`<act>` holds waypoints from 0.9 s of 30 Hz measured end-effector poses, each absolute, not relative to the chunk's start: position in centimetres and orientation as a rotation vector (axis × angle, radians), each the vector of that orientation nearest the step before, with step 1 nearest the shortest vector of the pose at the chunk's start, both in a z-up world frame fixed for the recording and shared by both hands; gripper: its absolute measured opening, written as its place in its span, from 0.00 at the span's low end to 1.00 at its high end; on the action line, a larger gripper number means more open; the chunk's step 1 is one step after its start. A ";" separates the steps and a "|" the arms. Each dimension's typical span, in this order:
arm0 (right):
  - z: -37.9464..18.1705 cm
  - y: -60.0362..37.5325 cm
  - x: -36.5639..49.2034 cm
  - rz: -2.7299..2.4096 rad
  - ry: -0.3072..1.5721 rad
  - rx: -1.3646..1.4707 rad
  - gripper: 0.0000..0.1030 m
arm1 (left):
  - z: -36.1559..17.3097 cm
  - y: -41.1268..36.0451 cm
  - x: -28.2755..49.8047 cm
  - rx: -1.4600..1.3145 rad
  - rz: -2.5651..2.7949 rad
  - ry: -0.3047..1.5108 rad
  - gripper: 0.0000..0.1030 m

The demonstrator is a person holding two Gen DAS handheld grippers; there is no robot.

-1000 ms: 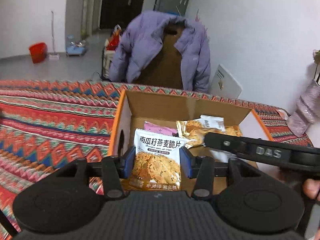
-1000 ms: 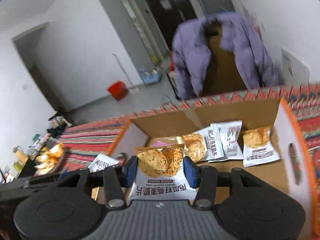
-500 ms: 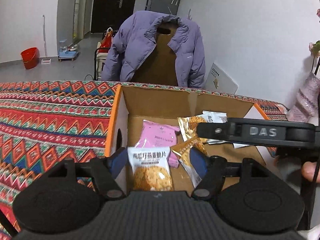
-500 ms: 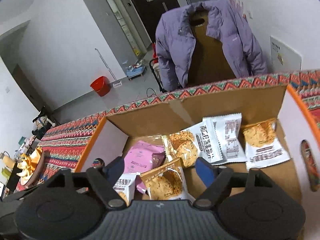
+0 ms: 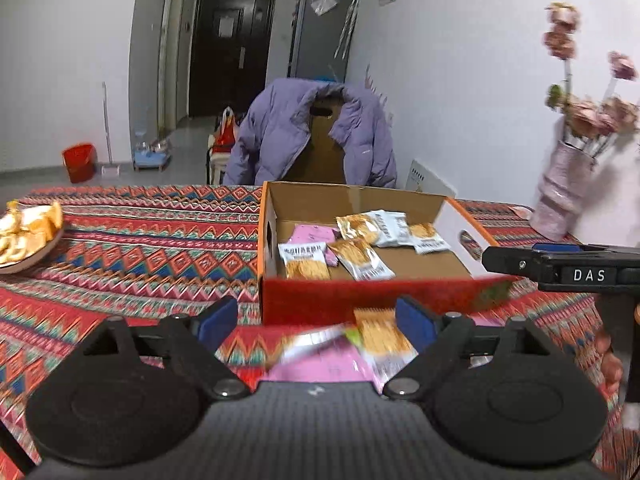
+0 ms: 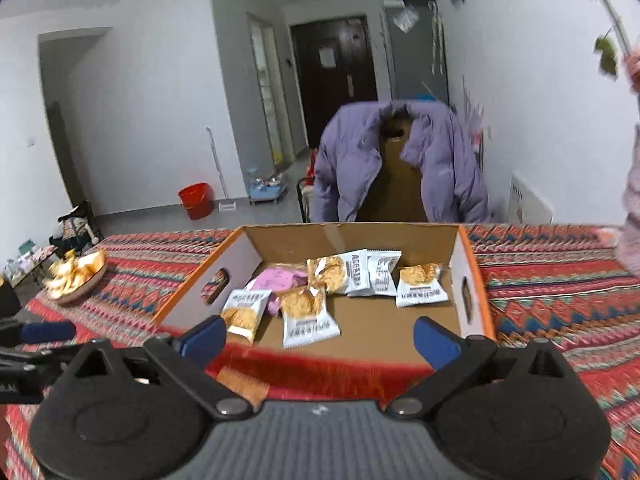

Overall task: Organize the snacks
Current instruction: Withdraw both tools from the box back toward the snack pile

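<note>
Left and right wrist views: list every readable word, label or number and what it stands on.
"DAS": white letters on the right gripper, seen in the left wrist view.
Snack packets in the cardboard box: printed Chinese characters, too small and blurred to read.
Loose packets in front of the box: motion-blurred, unreadable.
Paper on the dark door: too small to read.

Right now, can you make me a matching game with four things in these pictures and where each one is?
Things:
1. pink snack packet
2. purple puffy jacket
3. red plastic bucket
4. plate of orange snacks

Places:
A. on the floor by the wall
B. inside the cardboard box
C. on the patterned tablecloth, left of the box
D. draped over a chair behind the table

Pairs: 1-B, 2-D, 3-A, 4-C
</note>
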State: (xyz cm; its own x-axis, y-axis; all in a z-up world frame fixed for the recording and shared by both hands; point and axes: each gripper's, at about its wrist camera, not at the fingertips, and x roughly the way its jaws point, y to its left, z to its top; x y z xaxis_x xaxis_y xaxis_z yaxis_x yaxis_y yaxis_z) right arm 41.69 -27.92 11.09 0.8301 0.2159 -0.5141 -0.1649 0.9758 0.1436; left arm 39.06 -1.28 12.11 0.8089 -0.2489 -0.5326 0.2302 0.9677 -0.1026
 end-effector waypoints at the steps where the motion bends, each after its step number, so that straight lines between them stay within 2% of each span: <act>1: 11.2 -27.9 40.0 0.209 0.543 0.082 0.97 | 12.2 -1.3 37.5 -0.028 -0.259 0.556 0.90; 7: 10.7 -27.1 30.6 0.218 0.460 -0.019 0.98 | 11.4 -1.3 28.8 -0.016 -0.251 0.475 0.96; 17: 7.4 -26.9 17.6 0.213 0.415 -0.078 0.98 | 8.1 -1.3 17.5 -0.002 -0.211 0.462 0.97; 27: 4.1 -27.8 11.3 0.209 0.432 -0.088 1.00 | 5.5 -1.6 13.0 -0.035 -0.176 0.494 0.97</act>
State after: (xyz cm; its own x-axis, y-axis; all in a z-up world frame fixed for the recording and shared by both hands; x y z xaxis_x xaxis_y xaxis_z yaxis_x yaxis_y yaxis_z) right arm 11.31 -27.84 4.14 0.8871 0.1820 -0.4241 -0.2195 0.9748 -0.0407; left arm 13.00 -1.57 5.55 0.8658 -0.1766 -0.4682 0.1598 0.9842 -0.0756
